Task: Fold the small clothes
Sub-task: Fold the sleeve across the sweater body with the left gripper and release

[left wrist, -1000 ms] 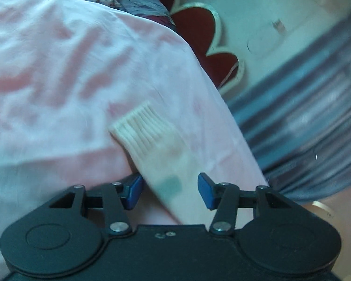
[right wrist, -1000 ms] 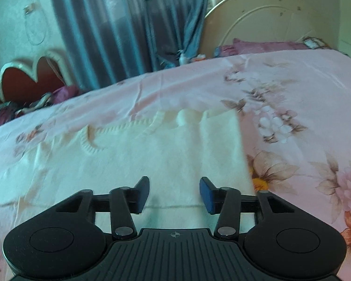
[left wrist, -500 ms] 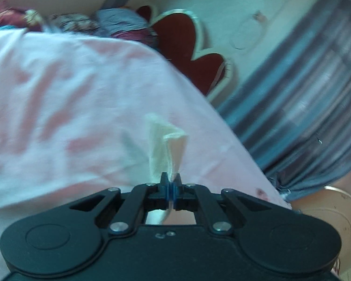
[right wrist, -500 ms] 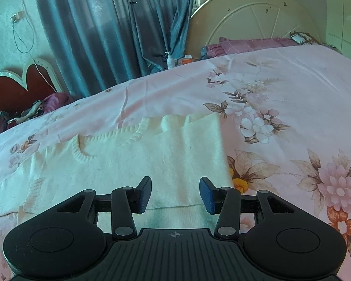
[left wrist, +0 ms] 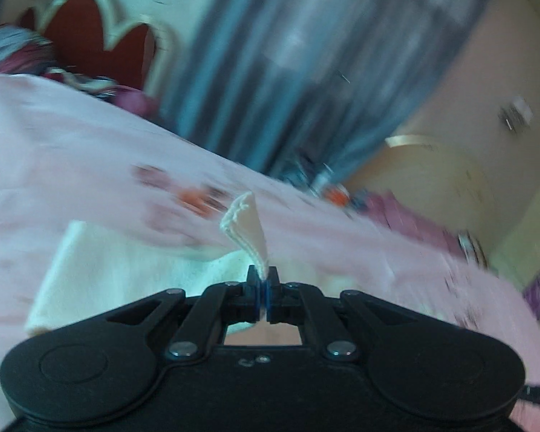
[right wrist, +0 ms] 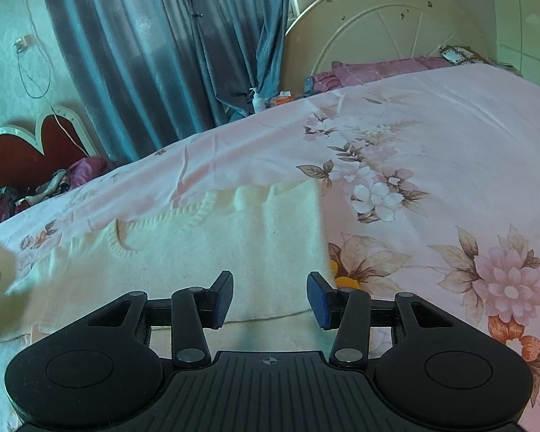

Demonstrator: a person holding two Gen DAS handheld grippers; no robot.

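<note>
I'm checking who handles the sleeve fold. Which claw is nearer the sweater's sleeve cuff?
Left. The left claw is shut on the sleeve cuff, lifting it. The right claw hovers open over the sweater body, away from it.

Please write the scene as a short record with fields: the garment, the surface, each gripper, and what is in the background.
garment: cream knit sweater, lying flat, one side already folded in
surface: bed with pink floral sheet
left gripper: shut on the sweater cuff, sleeve end lifted off the bed
right gripper: open, holding nothing, over the sweater's near hem
background: blue curtain, cream headboard, red heart-shaped headboard
image quality: left wrist view blurred
</note>
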